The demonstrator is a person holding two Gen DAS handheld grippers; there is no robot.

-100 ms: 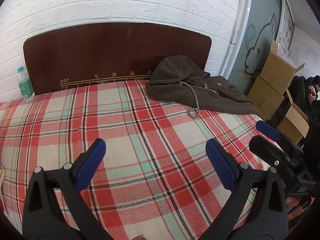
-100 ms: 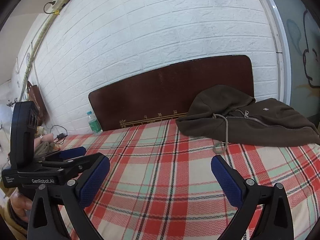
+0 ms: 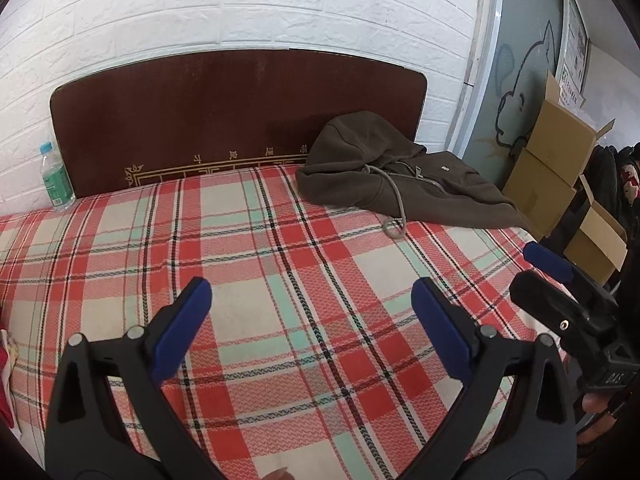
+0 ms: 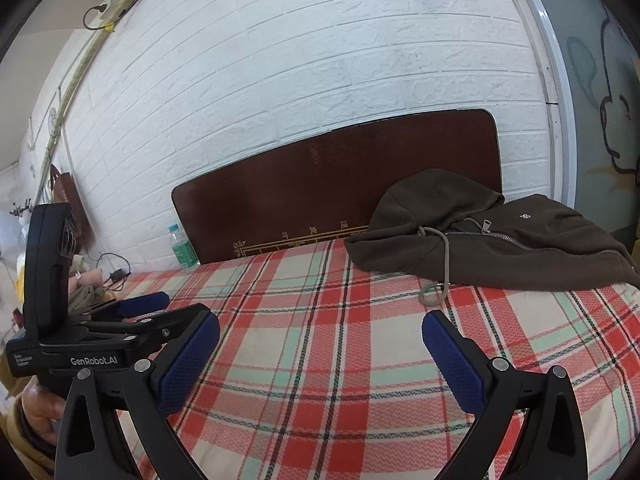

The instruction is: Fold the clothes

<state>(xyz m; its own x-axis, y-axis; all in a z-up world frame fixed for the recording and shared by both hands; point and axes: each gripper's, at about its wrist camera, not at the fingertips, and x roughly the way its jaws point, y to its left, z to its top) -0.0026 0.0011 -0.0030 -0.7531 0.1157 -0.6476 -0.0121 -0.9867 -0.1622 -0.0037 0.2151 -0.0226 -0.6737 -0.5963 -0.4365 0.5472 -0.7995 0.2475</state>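
A dark brown zip hoodie (image 3: 400, 176) (image 4: 500, 240) lies crumpled at the far right of the bed, its hood against the headboard and a grey drawstring trailing onto the plaid sheet. My left gripper (image 3: 312, 304) hovers open over the middle of the bed, well short of the hoodie, nothing between its blue pads. My right gripper (image 4: 320, 344) is open too, also apart from the hoodie. Each gripper shows in the other's view: the right one (image 3: 568, 300) at the right edge, the left one (image 4: 120, 320) at the left.
The bed has a red, white and green plaid sheet (image 3: 280, 264) and a dark wooden headboard (image 3: 240, 112) against a white brick wall. A water bottle (image 3: 56, 180) stands at the headboard's left end. Cardboard boxes (image 3: 560, 168) are stacked beyond the bed's right side.
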